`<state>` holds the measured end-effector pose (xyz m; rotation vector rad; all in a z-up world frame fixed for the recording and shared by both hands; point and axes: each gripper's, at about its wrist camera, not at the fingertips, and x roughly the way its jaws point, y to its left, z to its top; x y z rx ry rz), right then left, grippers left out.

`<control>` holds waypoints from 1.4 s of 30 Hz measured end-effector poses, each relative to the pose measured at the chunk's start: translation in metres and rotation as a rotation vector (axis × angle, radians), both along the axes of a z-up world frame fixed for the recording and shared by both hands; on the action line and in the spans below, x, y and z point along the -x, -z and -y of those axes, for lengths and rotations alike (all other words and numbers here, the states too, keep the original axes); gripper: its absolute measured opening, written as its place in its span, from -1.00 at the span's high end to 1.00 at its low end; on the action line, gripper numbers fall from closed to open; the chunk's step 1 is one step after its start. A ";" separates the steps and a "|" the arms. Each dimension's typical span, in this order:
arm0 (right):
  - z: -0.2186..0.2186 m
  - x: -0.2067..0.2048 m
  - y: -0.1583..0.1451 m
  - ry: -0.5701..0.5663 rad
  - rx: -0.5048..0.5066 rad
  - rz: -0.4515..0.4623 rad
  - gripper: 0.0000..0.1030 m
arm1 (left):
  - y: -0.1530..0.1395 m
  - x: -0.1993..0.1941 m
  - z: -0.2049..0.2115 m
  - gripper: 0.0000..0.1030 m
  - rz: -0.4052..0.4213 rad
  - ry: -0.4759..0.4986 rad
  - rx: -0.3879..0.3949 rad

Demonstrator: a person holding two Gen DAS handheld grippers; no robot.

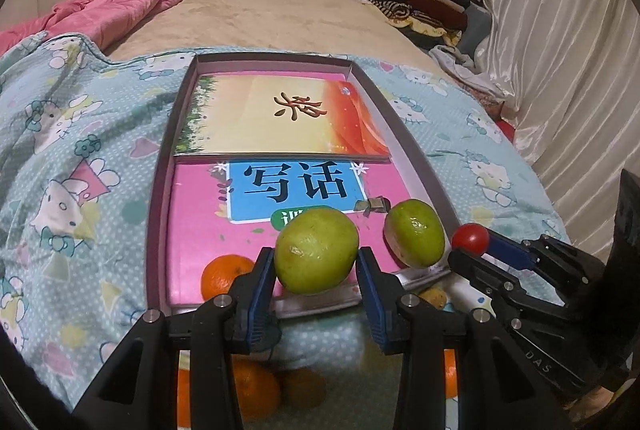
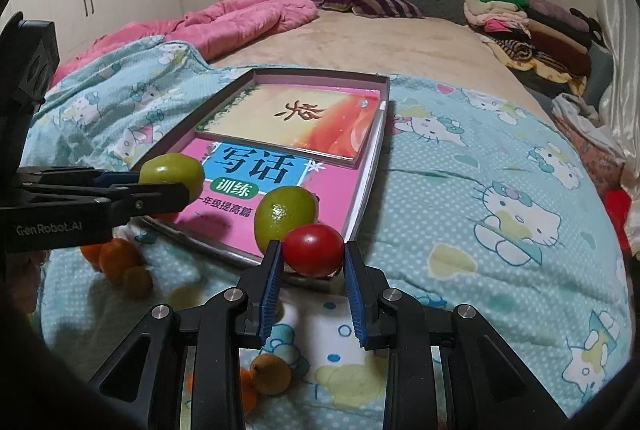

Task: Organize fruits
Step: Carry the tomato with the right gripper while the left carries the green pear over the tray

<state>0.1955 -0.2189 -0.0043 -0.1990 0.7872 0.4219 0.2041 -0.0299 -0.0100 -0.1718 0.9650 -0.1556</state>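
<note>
Left wrist view: left gripper [image 1: 317, 258] clamped on a green fruit [image 1: 316, 251], held over the near edge of the tray [image 1: 160, 166], above the pink book [image 1: 200, 230]. Second green fruit [image 1: 414, 233] resting on that book to the right, orange [image 1: 222, 275] at near left. Right wrist view: right gripper [image 2: 313, 255] pinching a red tomato [image 2: 313, 249] just near of the tray's near right corner. Loose oranges [image 2: 116, 260] on the blanket [image 2: 480, 190] at near left.

Both wrist views look low along the bed, sharing the tray [image 1: 160, 166].
</note>
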 end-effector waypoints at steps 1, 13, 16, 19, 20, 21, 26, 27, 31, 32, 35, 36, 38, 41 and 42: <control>-0.001 -0.002 0.001 -0.001 0.006 -0.001 0.40 | 0.001 -0.002 0.001 0.20 -0.003 0.001 -0.002; 0.001 -0.013 0.002 -0.007 -0.025 0.006 0.35 | 0.013 -0.018 0.010 0.20 -0.019 0.001 -0.042; 0.001 -0.012 0.002 -0.006 -0.026 0.014 0.35 | 0.016 -0.020 0.009 0.20 -0.026 -0.006 -0.046; 0.002 -0.012 0.002 -0.008 -0.031 0.015 0.35 | 0.018 -0.020 0.009 0.20 -0.026 -0.009 -0.050; 0.002 -0.012 0.002 -0.007 -0.036 0.015 0.35 | 0.018 -0.020 0.009 0.20 -0.024 -0.011 -0.055; 0.002 -0.012 0.002 -0.007 -0.037 0.016 0.35 | 0.018 -0.020 0.009 0.20 -0.022 -0.012 -0.058; 0.002 -0.013 0.004 0.000 -0.035 0.015 0.29 | 0.018 -0.022 0.009 0.19 -0.017 -0.020 -0.070; 0.002 -0.013 0.004 -0.001 -0.035 0.016 0.28 | 0.018 -0.022 0.009 0.19 -0.016 -0.021 -0.078; 0.001 -0.012 0.004 -0.003 -0.032 0.019 0.24 | 0.019 -0.021 0.009 0.19 -0.010 -0.022 -0.090; 0.002 -0.012 0.004 -0.003 -0.031 0.019 0.23 | 0.019 -0.021 0.008 0.19 -0.009 -0.022 -0.094; 0.001 -0.012 0.005 -0.003 -0.026 0.020 0.23 | 0.020 -0.021 0.010 0.19 -0.007 -0.016 -0.100; 0.001 -0.011 0.005 -0.003 -0.024 0.020 0.23 | 0.020 -0.021 0.010 0.19 -0.007 -0.014 -0.102; 0.001 -0.011 0.005 -0.002 -0.021 0.021 0.23 | 0.020 -0.021 0.011 0.19 -0.006 -0.008 -0.108; 0.001 -0.011 0.005 -0.001 -0.019 0.024 0.22 | 0.020 -0.021 0.012 0.19 -0.005 -0.009 -0.107; 0.002 -0.011 0.005 0.003 -0.018 0.025 0.22 | 0.020 -0.020 0.012 0.19 -0.005 -0.009 -0.105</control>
